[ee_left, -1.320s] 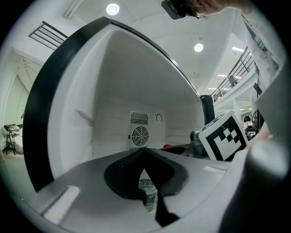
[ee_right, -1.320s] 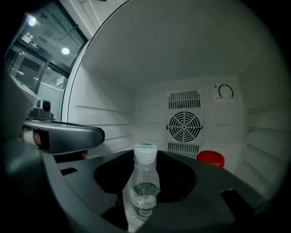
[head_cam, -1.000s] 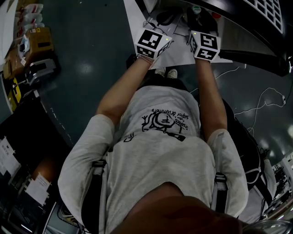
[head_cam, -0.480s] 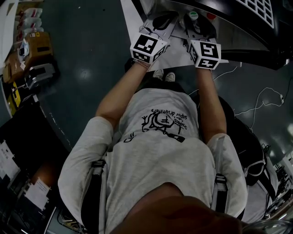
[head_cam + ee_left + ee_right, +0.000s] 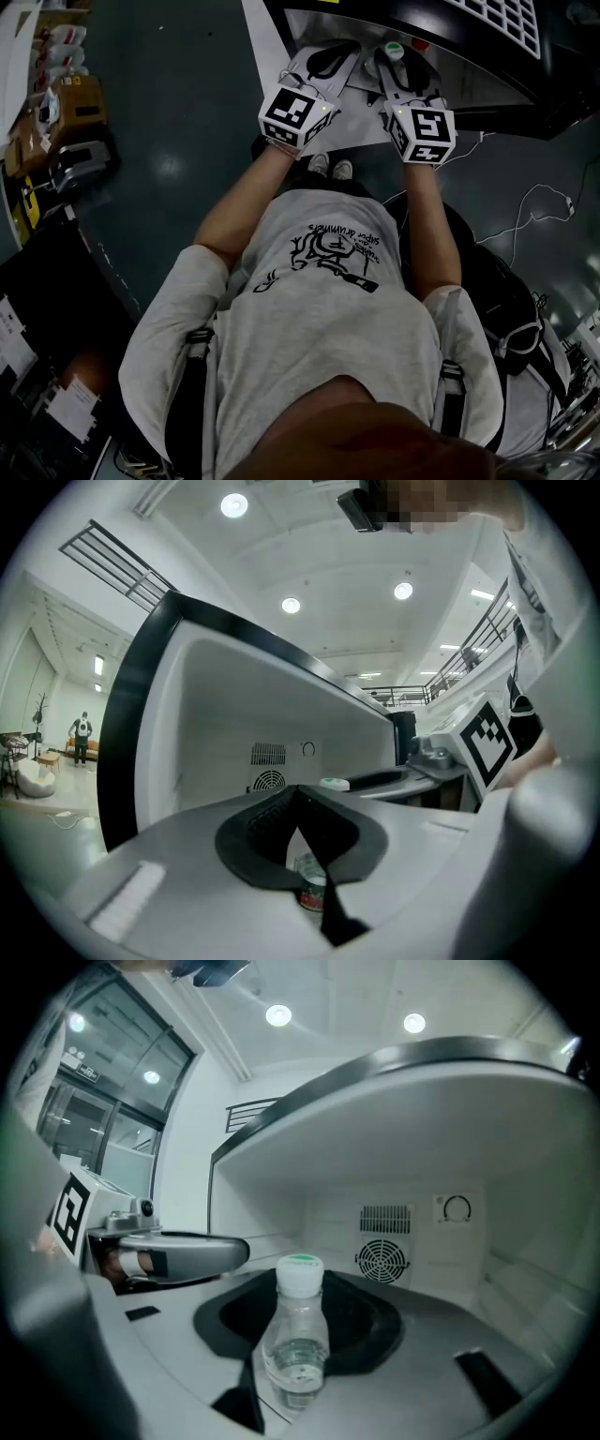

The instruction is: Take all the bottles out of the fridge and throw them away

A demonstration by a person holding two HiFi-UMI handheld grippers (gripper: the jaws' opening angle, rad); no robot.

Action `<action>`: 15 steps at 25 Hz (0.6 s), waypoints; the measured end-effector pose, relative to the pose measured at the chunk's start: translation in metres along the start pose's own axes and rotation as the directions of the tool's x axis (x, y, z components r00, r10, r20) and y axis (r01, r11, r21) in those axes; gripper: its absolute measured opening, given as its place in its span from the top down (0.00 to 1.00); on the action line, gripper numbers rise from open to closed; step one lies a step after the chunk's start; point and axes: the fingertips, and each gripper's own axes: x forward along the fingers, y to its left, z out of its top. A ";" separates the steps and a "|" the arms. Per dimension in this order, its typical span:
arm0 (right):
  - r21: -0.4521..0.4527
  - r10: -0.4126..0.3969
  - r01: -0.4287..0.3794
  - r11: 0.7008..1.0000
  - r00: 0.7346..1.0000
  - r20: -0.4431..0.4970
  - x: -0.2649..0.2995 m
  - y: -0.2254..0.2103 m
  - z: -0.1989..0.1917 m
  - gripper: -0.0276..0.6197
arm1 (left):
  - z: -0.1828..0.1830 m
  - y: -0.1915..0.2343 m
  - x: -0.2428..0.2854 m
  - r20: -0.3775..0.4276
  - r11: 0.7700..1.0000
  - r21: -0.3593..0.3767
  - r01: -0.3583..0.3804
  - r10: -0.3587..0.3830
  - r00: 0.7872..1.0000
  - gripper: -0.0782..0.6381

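A small fridge (image 5: 469,37) with a black frame and white inside stands open in front of me. My right gripper (image 5: 401,75) is shut on a clear water bottle (image 5: 297,1344) with a white and green cap (image 5: 393,49), held upright at the fridge mouth. My left gripper (image 5: 317,67) is beside it at the left. Its jaws stand close together on a short bottle with a red label (image 5: 314,892), of which only a sliver shows between the pads. The fan grille (image 5: 382,1260) and dial (image 5: 457,1208) mark the fridge's back wall.
Cables (image 5: 525,216) trail over the dark floor at the right. Boxes and clutter (image 5: 80,103) line the left side. A wire rack (image 5: 530,19) lies on the fridge top. My feet (image 5: 330,167) stand just before the fridge. A person (image 5: 82,738) stands far off.
Both grippers have risen and drawn a little back toward my body. The right one keeps the clear bottle in its jaws throughout.
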 end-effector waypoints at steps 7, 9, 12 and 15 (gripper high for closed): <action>0.008 0.017 -0.017 1.000 1.000 -0.003 -0.017 0.006 0.017 0.72 | 0.019 -0.010 -0.008 0.012 1.000 -0.009 0.023 -0.023 1.000 0.88; 0.009 0.018 -0.018 1.000 1.000 -0.001 -0.021 0.005 0.022 0.72 | 0.024 -0.012 -0.010 0.016 1.000 -0.008 0.029 -0.029 0.999 0.88; 0.004 0.022 -0.022 1.000 1.000 0.007 -0.029 0.006 0.032 0.72 | 0.033 -0.016 -0.012 0.023 0.999 -0.005 0.039 -0.039 0.999 0.88; -0.006 0.030 -0.030 1.000 1.000 0.010 -0.039 0.009 0.041 0.72 | 0.041 -0.021 -0.017 0.030 0.999 -0.008 0.048 -0.047 0.998 0.88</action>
